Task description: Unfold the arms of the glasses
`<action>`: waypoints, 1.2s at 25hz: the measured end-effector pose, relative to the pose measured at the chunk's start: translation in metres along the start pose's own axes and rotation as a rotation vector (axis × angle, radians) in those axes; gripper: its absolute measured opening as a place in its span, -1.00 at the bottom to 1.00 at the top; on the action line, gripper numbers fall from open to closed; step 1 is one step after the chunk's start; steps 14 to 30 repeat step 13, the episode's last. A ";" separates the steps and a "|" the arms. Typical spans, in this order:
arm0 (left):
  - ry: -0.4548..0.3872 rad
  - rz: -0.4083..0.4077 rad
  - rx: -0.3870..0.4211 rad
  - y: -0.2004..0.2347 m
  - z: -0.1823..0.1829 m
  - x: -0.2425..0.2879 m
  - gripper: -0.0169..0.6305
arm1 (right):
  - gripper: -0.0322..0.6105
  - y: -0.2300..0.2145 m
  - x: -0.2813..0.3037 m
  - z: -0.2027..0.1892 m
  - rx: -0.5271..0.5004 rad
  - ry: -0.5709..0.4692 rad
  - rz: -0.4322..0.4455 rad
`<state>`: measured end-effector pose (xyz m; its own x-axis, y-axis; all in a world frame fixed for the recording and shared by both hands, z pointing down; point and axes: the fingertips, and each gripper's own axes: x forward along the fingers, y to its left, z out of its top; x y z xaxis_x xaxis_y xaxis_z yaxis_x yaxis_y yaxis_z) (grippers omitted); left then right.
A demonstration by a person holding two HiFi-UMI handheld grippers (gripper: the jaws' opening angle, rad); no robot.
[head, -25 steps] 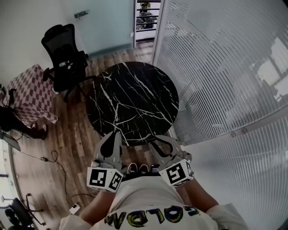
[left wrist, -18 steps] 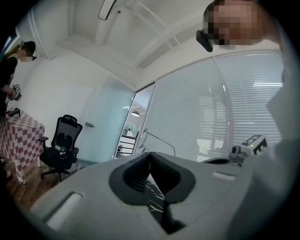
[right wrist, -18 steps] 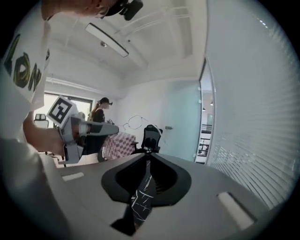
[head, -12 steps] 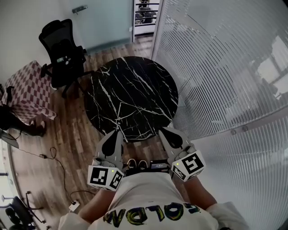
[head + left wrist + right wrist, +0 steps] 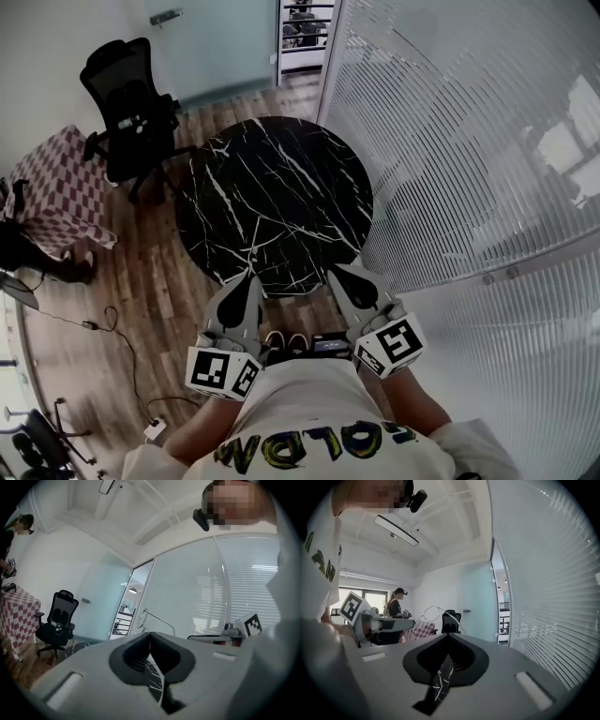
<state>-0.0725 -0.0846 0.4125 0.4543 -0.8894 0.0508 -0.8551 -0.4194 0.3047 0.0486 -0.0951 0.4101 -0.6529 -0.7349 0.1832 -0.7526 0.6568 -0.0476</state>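
Centrally, a round black surface (image 5: 277, 202) veined with white is seen from above, set on a wooden plank floor (image 5: 159, 281). To its right the room is closed off by a glass wall (image 5: 469, 141) ruled with fine white stripes. At the far side a frosted door (image 5: 220, 47) is set in a pale wall. A black office chair (image 5: 127, 103) is placed at the far left of the surface. A table (image 5: 56, 187) draped in red-and-white check is found further left, and another person (image 5: 396, 604) can be made out beside it. A cable (image 5: 112, 328) is trailed across the floor at the near left.

The thin wire glasses (image 5: 143, 617) are held in the air over the surface's near edge, between the two tools. The left tool (image 5: 150, 634) is closed on the frame beside a lens. The right tool (image 5: 450, 635) is shut narrow, and one arm of the glasses is seen running down into its tip, apparently pinched there.
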 end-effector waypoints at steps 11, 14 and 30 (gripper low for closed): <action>0.000 -0.007 0.006 0.003 0.002 0.005 -0.93 | -0.89 -0.002 0.009 0.003 0.001 -0.022 0.002; 0.000 -0.008 0.005 0.003 0.002 0.004 -0.93 | -0.89 -0.001 0.010 0.004 0.001 -0.024 0.000; 0.000 -0.008 0.005 0.003 0.002 0.004 -0.93 | -0.89 -0.001 0.010 0.004 0.001 -0.024 0.000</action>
